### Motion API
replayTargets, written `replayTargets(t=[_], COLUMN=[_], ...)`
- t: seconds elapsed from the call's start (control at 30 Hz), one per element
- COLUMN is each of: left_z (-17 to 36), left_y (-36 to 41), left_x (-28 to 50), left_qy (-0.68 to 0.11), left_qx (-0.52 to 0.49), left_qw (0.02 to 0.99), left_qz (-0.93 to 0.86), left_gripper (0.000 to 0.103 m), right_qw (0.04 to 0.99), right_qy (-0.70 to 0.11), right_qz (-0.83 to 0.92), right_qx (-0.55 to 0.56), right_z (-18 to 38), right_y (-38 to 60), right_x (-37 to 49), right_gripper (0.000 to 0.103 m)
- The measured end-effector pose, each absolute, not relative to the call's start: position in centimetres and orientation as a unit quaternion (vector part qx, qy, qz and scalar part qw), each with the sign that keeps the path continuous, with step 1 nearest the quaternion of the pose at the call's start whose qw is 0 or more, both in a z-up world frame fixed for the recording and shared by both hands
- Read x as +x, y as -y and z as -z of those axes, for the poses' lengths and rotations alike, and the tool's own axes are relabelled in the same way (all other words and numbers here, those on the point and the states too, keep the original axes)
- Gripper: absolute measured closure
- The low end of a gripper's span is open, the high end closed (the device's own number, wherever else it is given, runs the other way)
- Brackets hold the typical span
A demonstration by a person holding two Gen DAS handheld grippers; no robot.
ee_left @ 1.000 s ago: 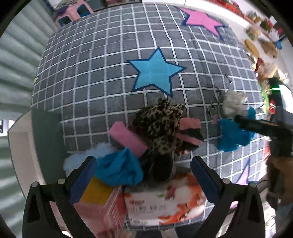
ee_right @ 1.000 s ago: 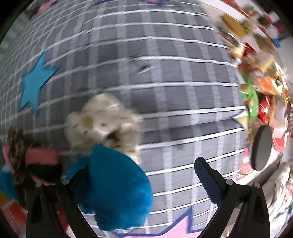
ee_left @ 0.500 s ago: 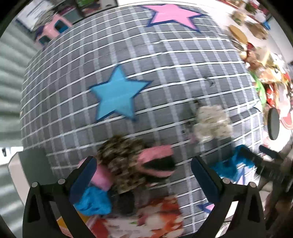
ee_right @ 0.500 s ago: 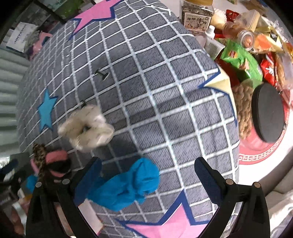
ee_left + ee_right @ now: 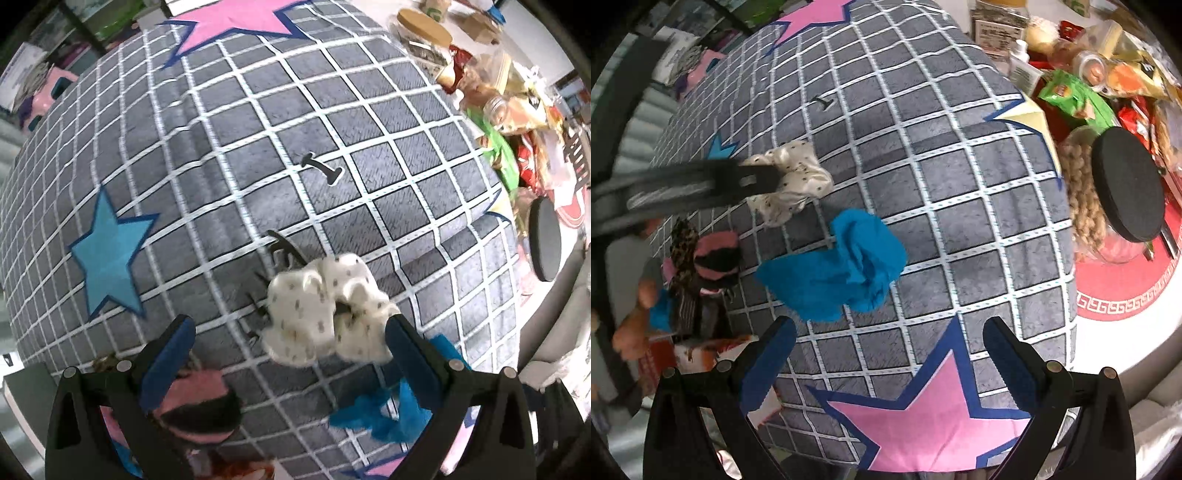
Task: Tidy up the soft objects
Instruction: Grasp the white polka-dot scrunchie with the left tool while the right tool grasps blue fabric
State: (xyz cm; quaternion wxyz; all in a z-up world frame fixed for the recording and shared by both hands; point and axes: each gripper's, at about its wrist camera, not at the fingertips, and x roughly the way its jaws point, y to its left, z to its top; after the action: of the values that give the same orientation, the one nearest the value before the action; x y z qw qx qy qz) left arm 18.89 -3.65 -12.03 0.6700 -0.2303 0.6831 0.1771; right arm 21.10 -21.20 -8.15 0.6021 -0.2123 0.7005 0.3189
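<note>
No text is legible: the print on the jar label (image 5: 996, 27) and the box (image 5: 713, 347) is too blurred to read.

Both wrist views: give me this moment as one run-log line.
left tongs: open, at cream scrunchie | right tongs: open, empty | blue scrunchie: lying loose on grid cloth | pile: at cloth edge

Both wrist views overlook (closely) the cream scrunchie (image 5: 325, 314) (image 5: 790, 182).

Left gripper (image 5: 288, 350) gapes wide; right gripper (image 5: 888, 349) likewise.
</note>
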Motion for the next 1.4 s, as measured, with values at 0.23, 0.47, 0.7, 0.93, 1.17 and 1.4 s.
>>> replayTargets(t=[0.23, 0.47, 0.7, 0.93, 1.17, 1.4], left_z=[13.0, 13.8, 16.0, 18.0, 17.3, 13.8], left_y=[2.2, 0.3, 1.2, -0.3, -0.1, -0.2], left_x=[19.2, 18.8, 20.6, 19.8, 18.1, 15.0], left_qy=[-0.681, -0.684, -0.687, -0.677, -0.678, -0.67], left_qx=[-0.193, -0.198, -0.207, -0.268, -0.279, -0.304], left_qw=[0.667, 0.659, 0.654, 0.644, 0.649, 0.648], left_qz=[-0.232, -0.243, -0.241, -0.235, -0.2, -0.196], left_gripper=[0.002, 0.003, 0.0, 0.0, 0.052, 0.08], right_qw=[0.597, 0.588, 0.602, 0.583, 0.58, 0.564], right_qy=[-0.68, -0.67, -0.662, -0.666, -0.66, -0.68], right_qz=[-0.346, -0.336, -0.318, -0.319, -0.334, -0.365], right_qx=[-0.249, -0.303, -0.313, -0.339, -0.341, -0.293], right_z=[10.5, 13.9, 14.6, 15.6, 14.6, 12.8], right_y=[17.8, 15.1, 13.9, 12.4, 11.5, 11.9], right_x=[19.5, 19.1, 18.8, 17.2, 17.7, 19.5], right_gripper=[0.001, 0.001, 0.0, 0.0, 0.045, 0.069])
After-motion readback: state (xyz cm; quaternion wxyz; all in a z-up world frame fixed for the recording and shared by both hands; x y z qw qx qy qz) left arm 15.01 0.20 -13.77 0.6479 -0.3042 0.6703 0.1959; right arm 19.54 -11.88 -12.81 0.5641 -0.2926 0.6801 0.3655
